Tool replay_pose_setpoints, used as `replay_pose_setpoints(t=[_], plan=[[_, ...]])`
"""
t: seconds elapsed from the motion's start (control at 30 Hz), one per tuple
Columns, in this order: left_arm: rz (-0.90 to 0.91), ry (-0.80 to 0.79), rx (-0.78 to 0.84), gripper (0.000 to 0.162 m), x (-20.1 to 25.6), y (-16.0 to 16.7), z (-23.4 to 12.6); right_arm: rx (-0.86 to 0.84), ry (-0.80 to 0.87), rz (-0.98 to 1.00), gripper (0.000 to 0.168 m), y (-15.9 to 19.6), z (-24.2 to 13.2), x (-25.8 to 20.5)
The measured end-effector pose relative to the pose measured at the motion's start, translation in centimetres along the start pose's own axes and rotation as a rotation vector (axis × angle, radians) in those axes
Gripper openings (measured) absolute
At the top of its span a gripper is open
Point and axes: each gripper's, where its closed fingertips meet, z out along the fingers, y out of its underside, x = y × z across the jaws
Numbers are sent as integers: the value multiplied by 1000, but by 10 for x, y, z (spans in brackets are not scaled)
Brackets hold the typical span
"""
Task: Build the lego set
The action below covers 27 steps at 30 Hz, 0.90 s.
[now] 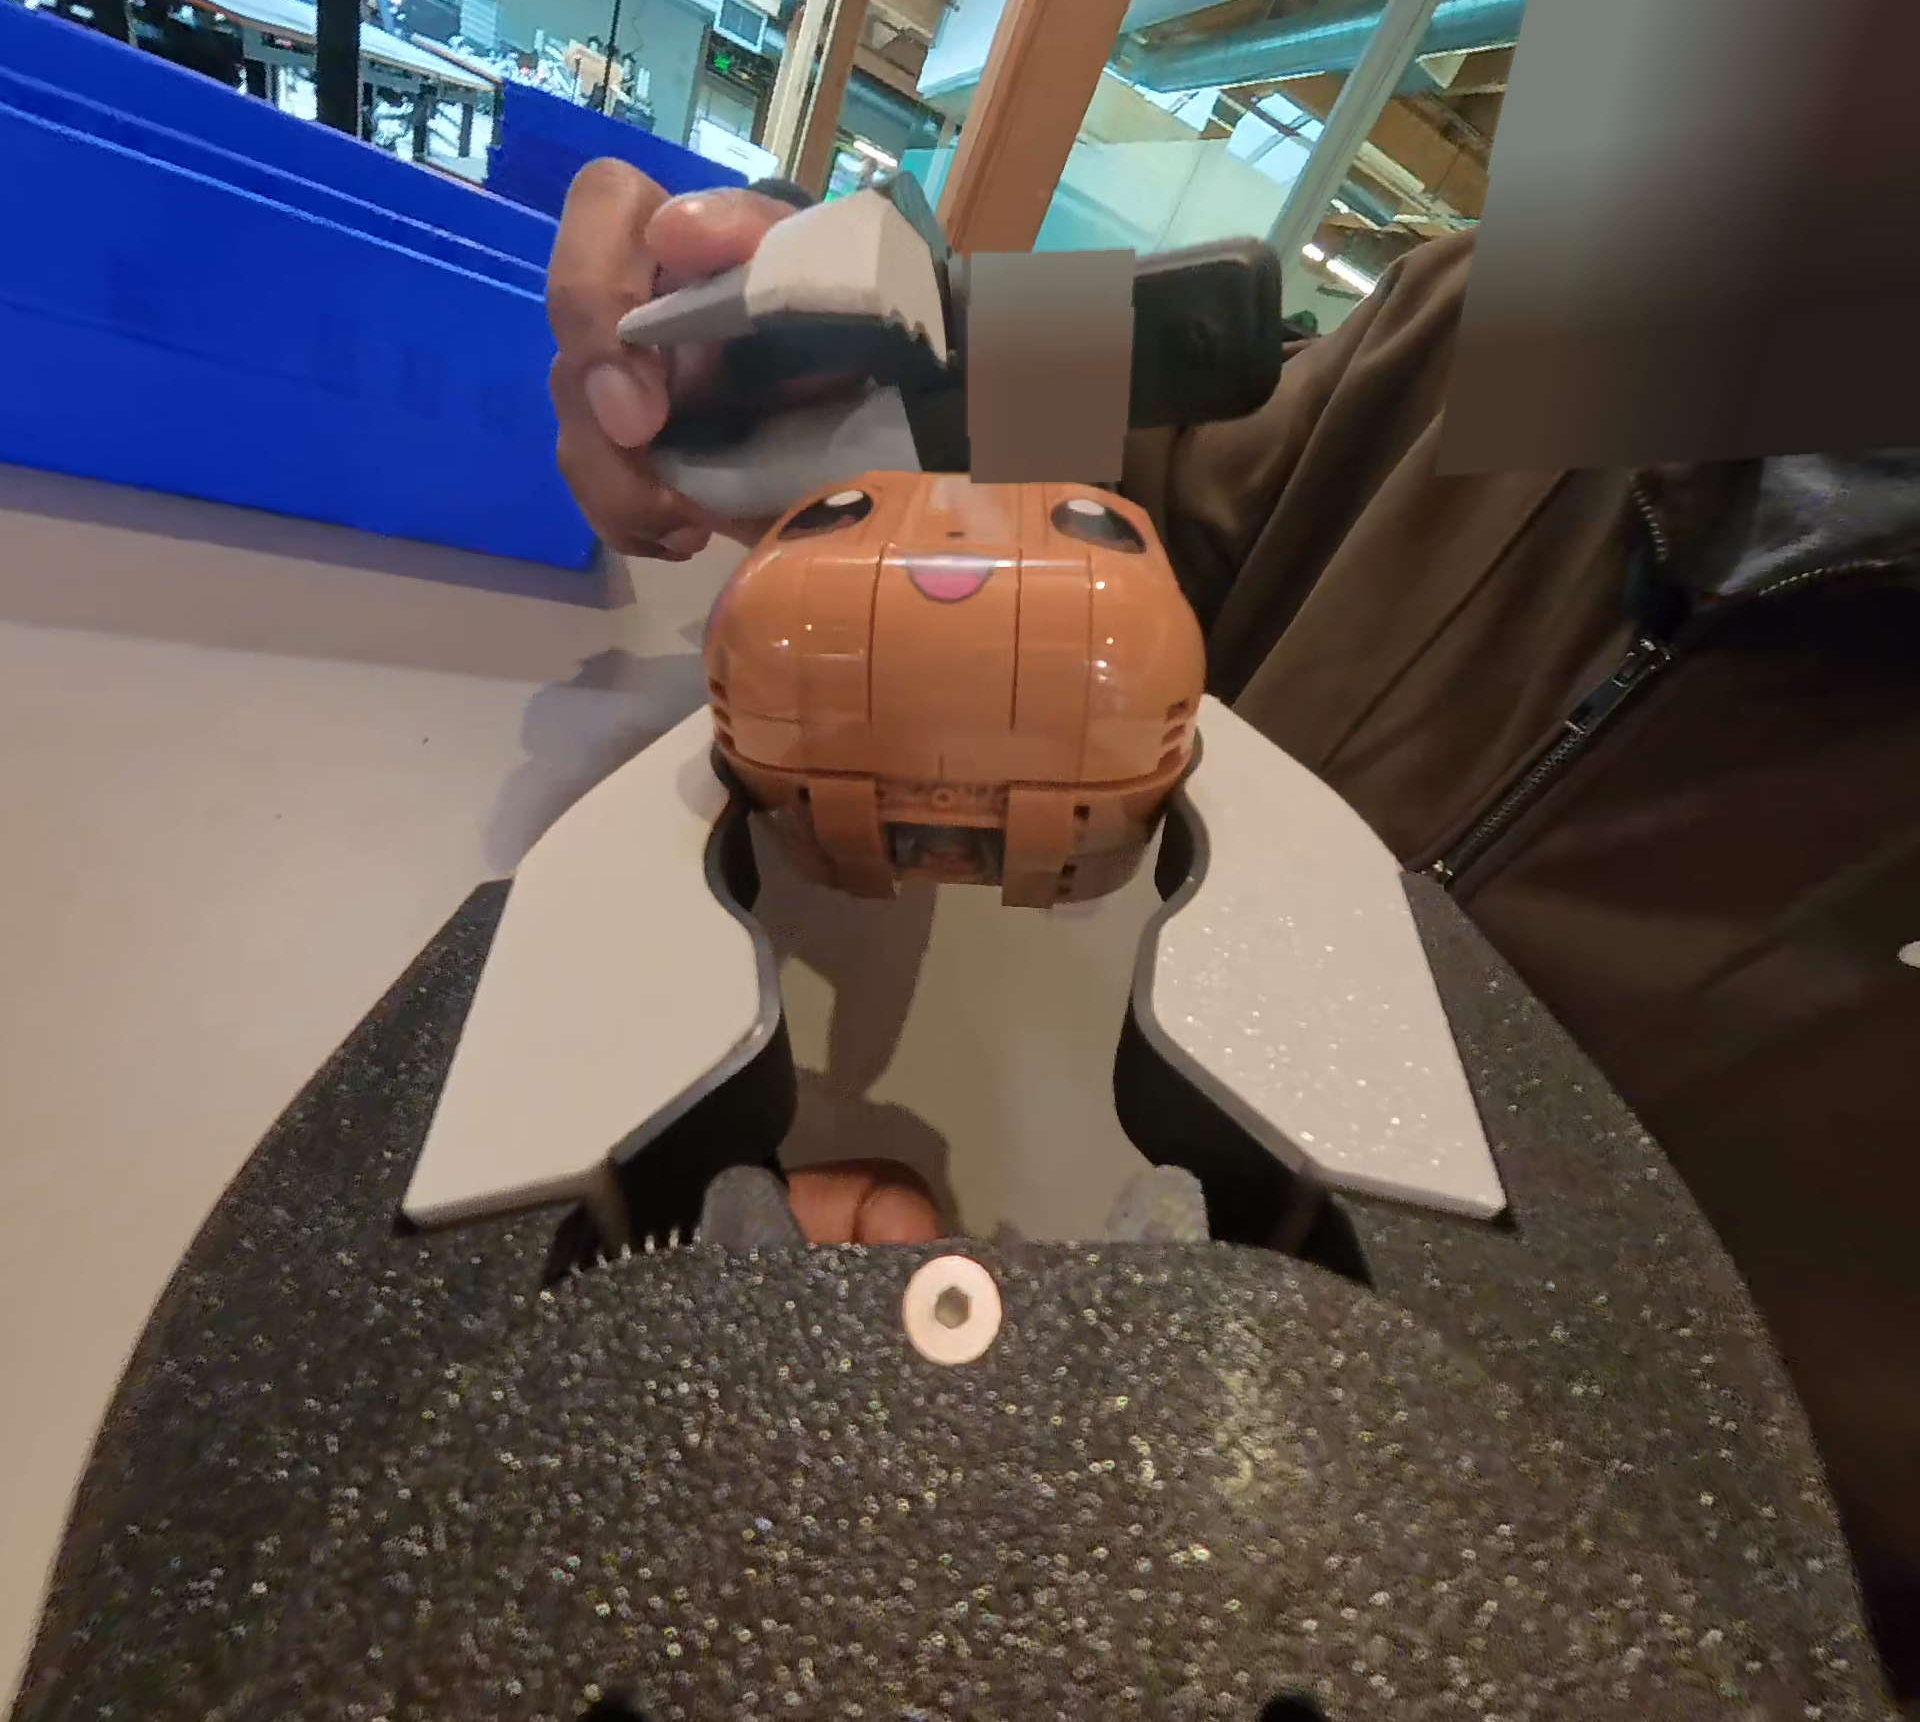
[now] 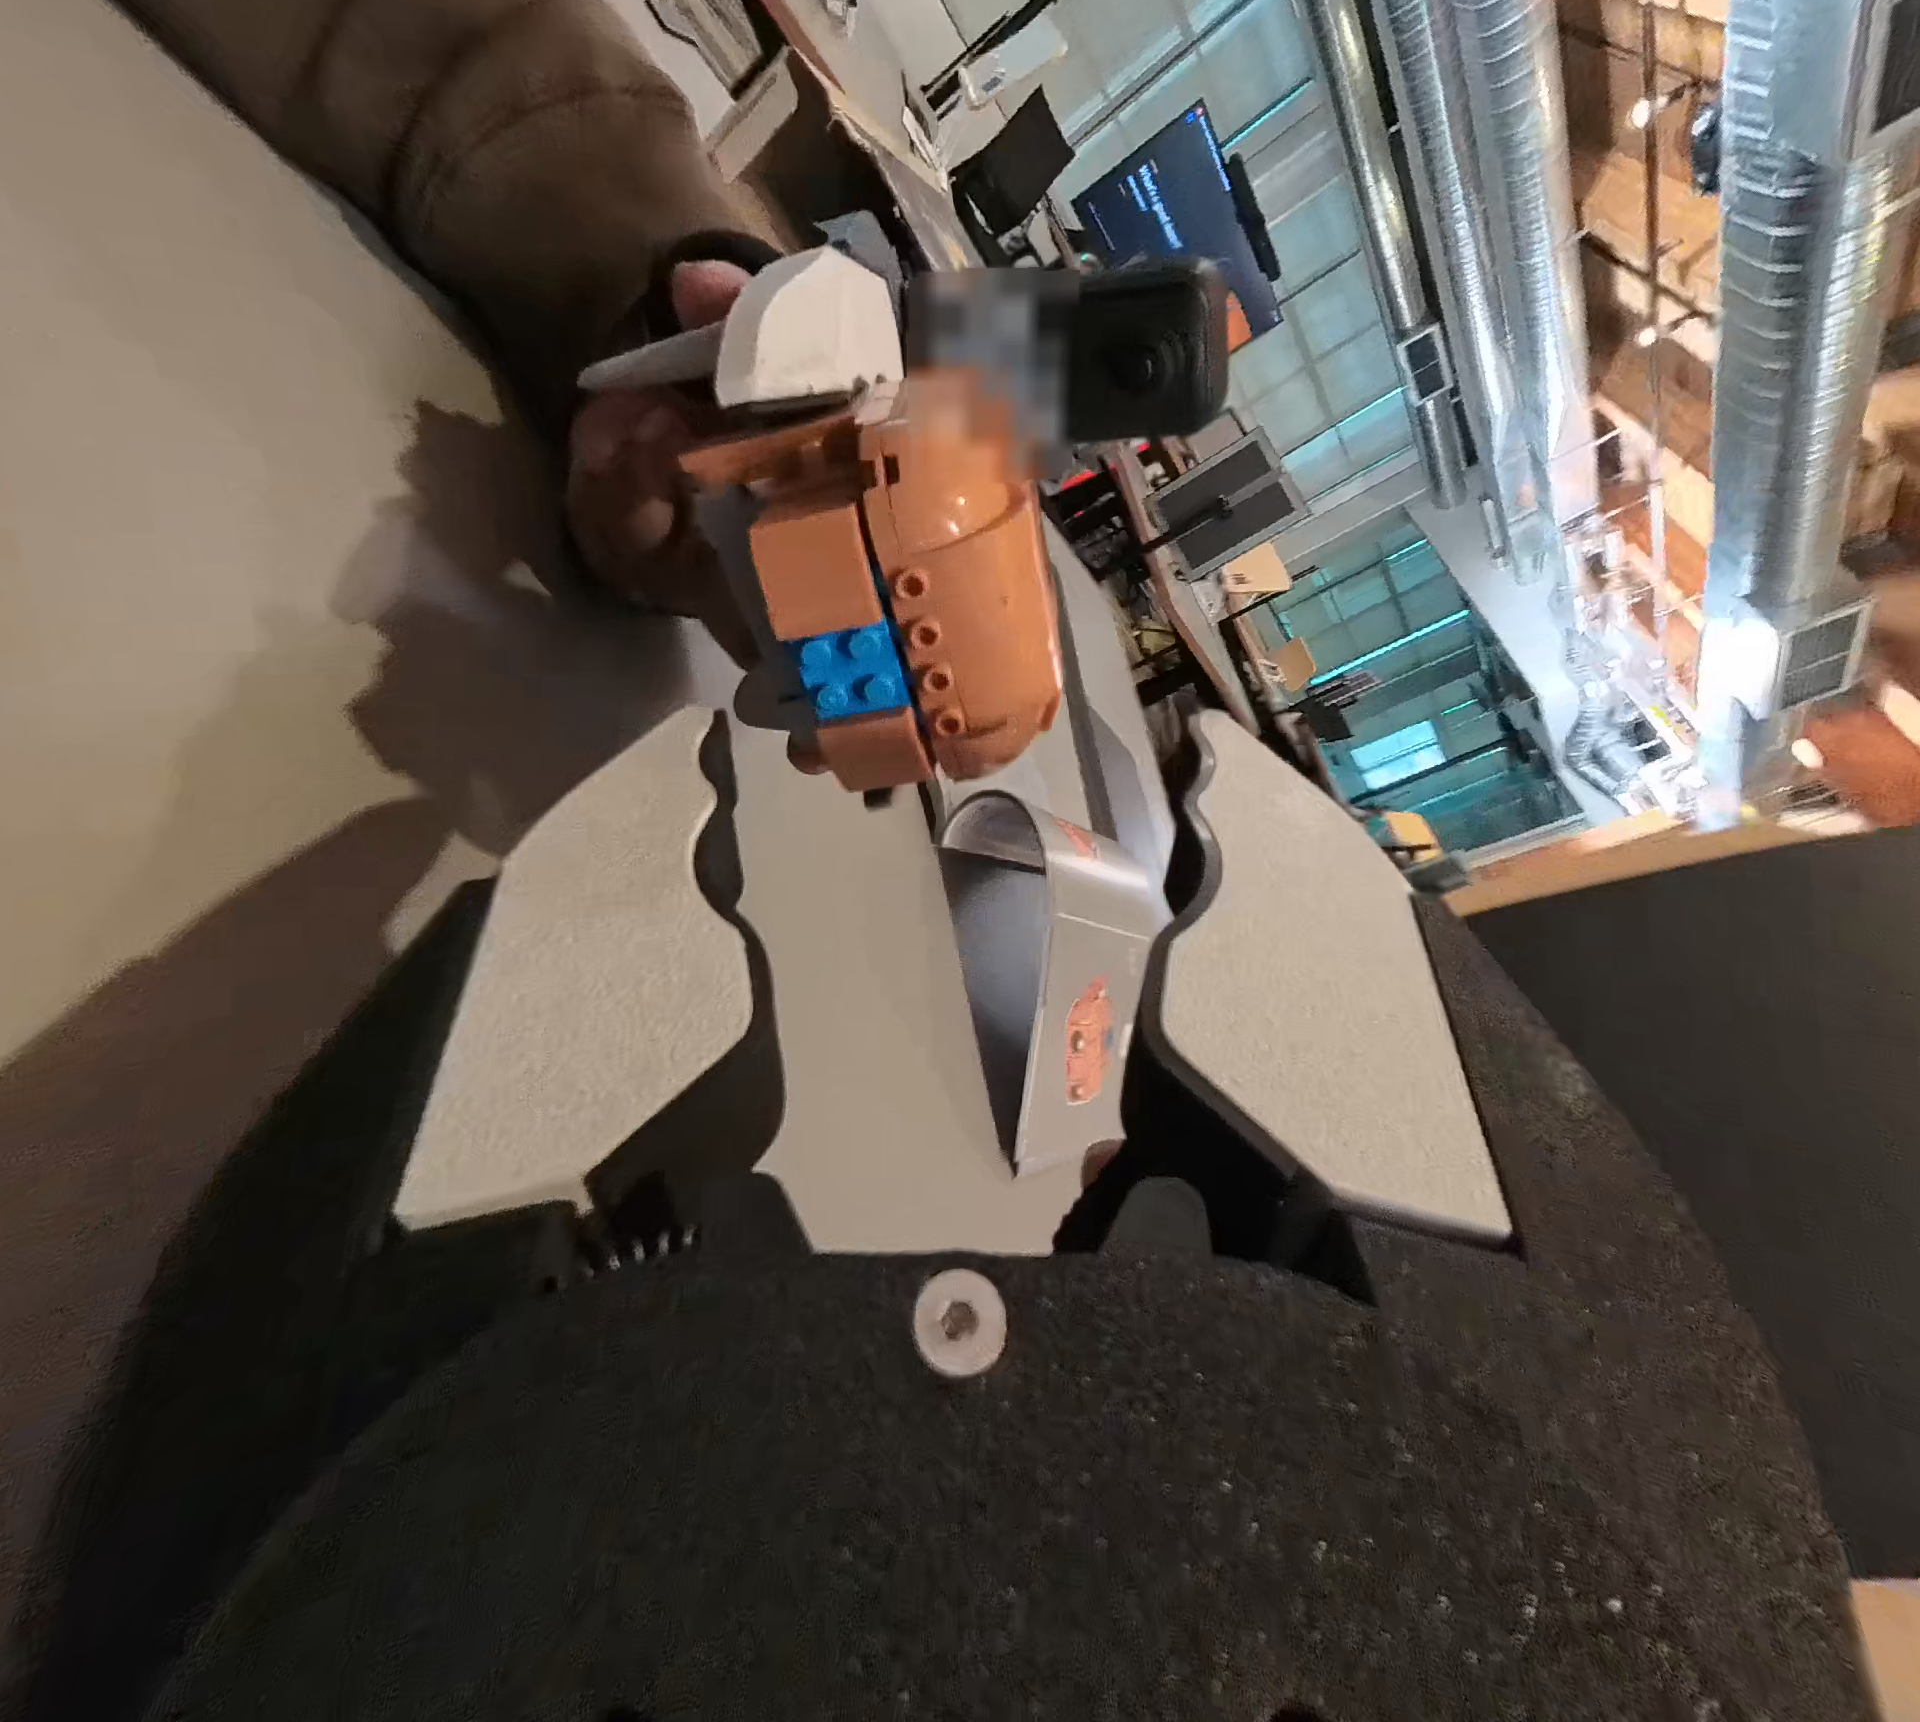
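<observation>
My left gripper (image 1: pixel 951 768) is shut on a brown lego head (image 1: pixel 951 644) with two dark eyes and a pink mouth, and holds it above the beige table (image 1: pixel 208 841). My right gripper (image 1: pixel 675 399), in a person's hand, hangs just behind and above the head. In the right wrist view the right gripper (image 2: pixel 961 737) is open and empty. The head (image 2: pixel 966 602) lies just past its fingertips, showing brown studs and a blue brick (image 2: pixel 852 670) on its underside. One white finger (image 2: pixel 800 342) of the left gripper shows behind the head.
Blue bins (image 1: pixel 260 270) stand along the table's far left. The person's brown jacket (image 1: pixel 1558 737) fills the right side. A curled instruction booklet (image 2: pixel 1091 924) lies under the right gripper. A sleeve (image 2: pixel 468 62) and a camera (image 2: pixel 1143 353) on the left gripper are close by.
</observation>
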Motion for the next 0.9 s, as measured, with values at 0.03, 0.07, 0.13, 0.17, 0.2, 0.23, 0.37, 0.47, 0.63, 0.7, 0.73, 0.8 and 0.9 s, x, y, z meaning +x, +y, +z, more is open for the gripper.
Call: replay_pose_setpoints(t=[0.03,0.07,0.13,0.17,0.2,0.23,0.37,0.47,0.63,0.7,0.73,0.8,0.9], plan=[[1,12,9,76,2,-1,2,0,18,-26,82,-3,1,0],[-1,20,21,76,3,-2,4,1,30,-53,83,-5,2,0],[-12,32,44,76,5,-5,8,-1,55,-107,82,-9,3,-2],[-13,32,50,76,5,-5,9,-3,71,-132,83,-11,4,-2],[-15,30,53,76,5,-5,10,-2,89,-150,82,-12,4,-1],[-18,27,53,77,4,-5,12,-4,103,-163,82,-13,4,-1],[-35,19,61,76,3,-6,15,-19,119,-182,78,-13,6,0],[-39,7,46,76,1,-4,16,-21,111,-187,73,-13,6,-2],[-41,-4,27,76,0,-2,18,-25,84,-192,68,-13,6,-7],[-45,-7,20,76,0,-1,19,-18,72,-197,65,-14,6,-9],[-49,-8,16,76,0,0,19,-15,65,-197,63,-15,6,-11],[-53,-10,11,77,0,0,20,-13,60,-195,63,-15,6,-11],[-65,-14,8,77,-1,1,21,-11,53,-183,62,-14,6,-12]])
